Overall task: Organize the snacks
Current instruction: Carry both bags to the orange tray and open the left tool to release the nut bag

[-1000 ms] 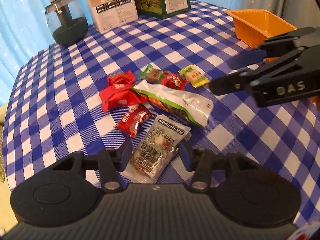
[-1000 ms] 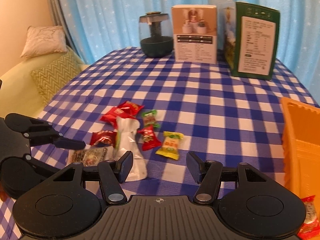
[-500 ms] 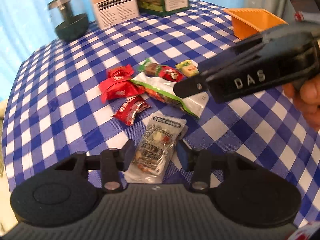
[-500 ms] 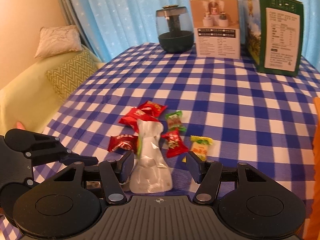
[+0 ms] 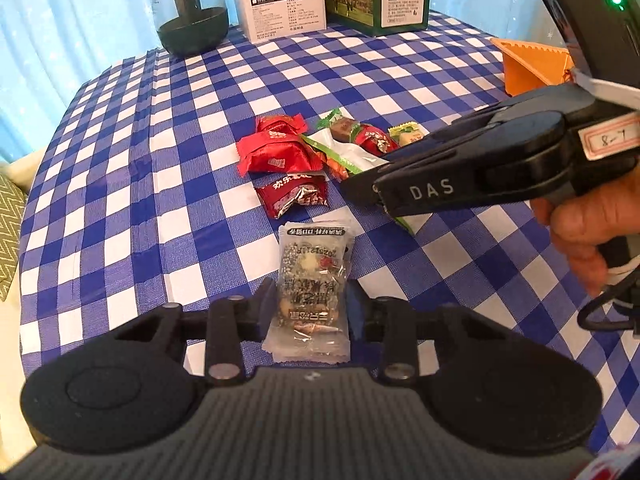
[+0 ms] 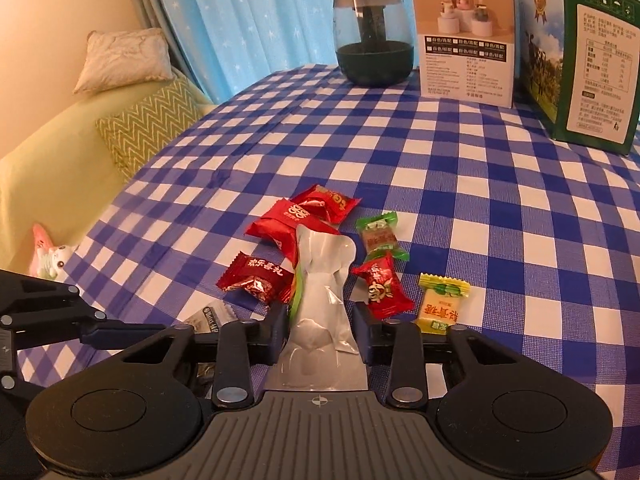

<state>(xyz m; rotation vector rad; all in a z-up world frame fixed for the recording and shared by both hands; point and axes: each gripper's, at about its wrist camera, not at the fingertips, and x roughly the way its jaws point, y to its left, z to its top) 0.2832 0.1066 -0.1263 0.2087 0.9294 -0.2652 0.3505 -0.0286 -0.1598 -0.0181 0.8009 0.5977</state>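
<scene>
Both grippers' jaws closing around packets.

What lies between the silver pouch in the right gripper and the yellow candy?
In the right wrist view, a red-wrapped candy lies between the silver pouch and the yellow candy; the right gripper is closing around the pouch.

Snacks [image 6: 320, 264] on tablecloth [image 6: 480, 184], boxes [image 6: 466, 36] behind

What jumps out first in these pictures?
A bright cluster of red, green and yellow wrapped snacks lies mid-table on the blue-and-white checked tablecloth. Two black tongs are closing: the left tongs around a clear nut-bar packet, the right tongs around a white foil pouch.
</scene>
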